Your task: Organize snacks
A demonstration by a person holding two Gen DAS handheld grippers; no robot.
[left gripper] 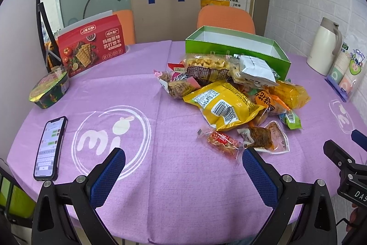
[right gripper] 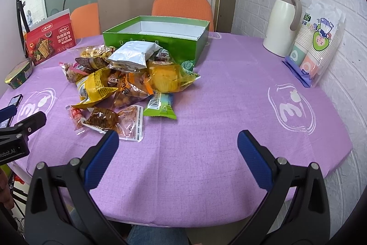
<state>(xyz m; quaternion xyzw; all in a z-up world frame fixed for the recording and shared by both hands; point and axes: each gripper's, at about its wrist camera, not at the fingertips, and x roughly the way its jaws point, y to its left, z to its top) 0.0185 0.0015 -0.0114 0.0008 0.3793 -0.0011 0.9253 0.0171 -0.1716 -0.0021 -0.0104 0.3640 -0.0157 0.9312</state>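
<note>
A heap of snack packets (left gripper: pixel 231 88) (right gripper: pixel 128 77) lies on the purple tablecloth in front of an open green box (left gripper: pixel 238 47) (right gripper: pixel 160 36), which looks bare inside. A yellow bag (left gripper: pixel 220 105) tops the near side. A small red packet (left gripper: pixel 221 141) and a brown meat packet (left gripper: pixel 263 137) (right gripper: pixel 114 118) lie nearest me. My left gripper (left gripper: pixel 183 167) hovers open over the cloth just short of those two packets. My right gripper (right gripper: pixel 177 148) is open above bare cloth, right of the heap. Neither holds anything.
A red cracker box (left gripper: pixel 91 45) and a green hexagonal tin (left gripper: pixel 49 88) sit at the left. A phone (left gripper: pixel 50 148) lies near the front left edge. A white thermos (right gripper: pixel 283 22) and a pack of paper cups (right gripper: pixel 318 43) stand by the right wall. Orange chairs (left gripper: pixel 226 20) stand behind.
</note>
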